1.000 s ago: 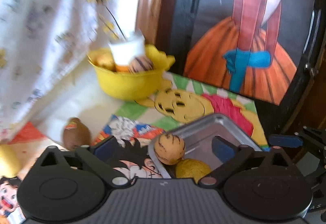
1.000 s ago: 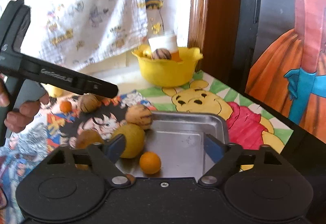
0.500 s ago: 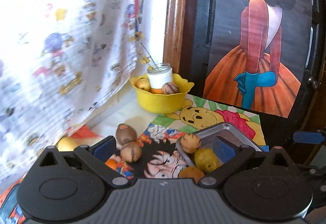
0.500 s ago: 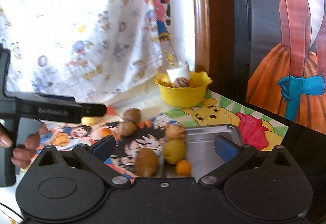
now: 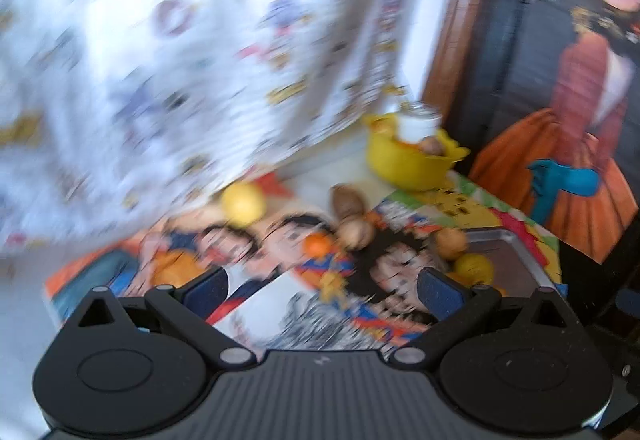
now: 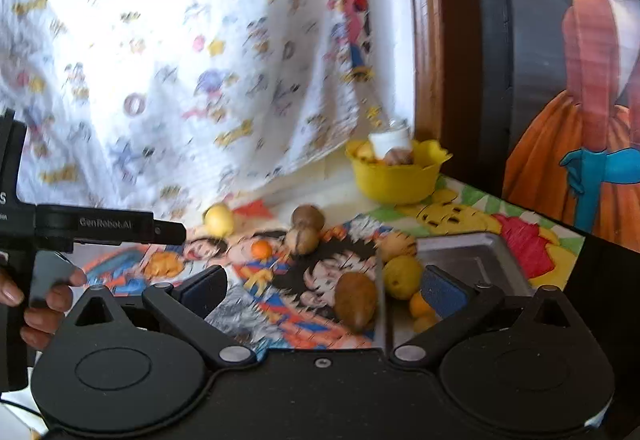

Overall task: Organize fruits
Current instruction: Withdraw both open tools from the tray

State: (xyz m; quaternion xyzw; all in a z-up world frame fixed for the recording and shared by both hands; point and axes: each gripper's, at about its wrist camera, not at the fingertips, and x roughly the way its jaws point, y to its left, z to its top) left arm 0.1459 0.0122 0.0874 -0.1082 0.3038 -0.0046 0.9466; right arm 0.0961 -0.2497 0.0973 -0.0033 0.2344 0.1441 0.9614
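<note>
A metal tray [image 6: 476, 260] lies on a cartoon-print cloth and holds a tan striped fruit [image 6: 398, 244], a yellow fruit [image 6: 402, 276] and a small orange [image 6: 419, 304]. A brown fruit [image 6: 355, 300] lies just left of the tray. Further left on the cloth lie two brown fruits [image 6: 307, 217], a small orange [image 6: 261, 248] and a yellow fruit [image 6: 219, 219]. My right gripper [image 6: 322, 290] is open and empty, above the cloth. My left gripper [image 5: 322, 286] is open and empty; its view is blurred. The tray also shows in the left wrist view [image 5: 516, 260].
A yellow bowl [image 6: 396, 175] with fruits and a white jar stands at the back by a wooden frame. A printed curtain [image 6: 180, 59] hangs on the left. A painting of a woman [image 6: 580, 99] leans at the right. The left gripper body [image 6: 92, 228] shows at the left.
Both grippers have pulled back and up from the tray, so more of the cloth and loose fruits show. The left view has swung left and blurred.
</note>
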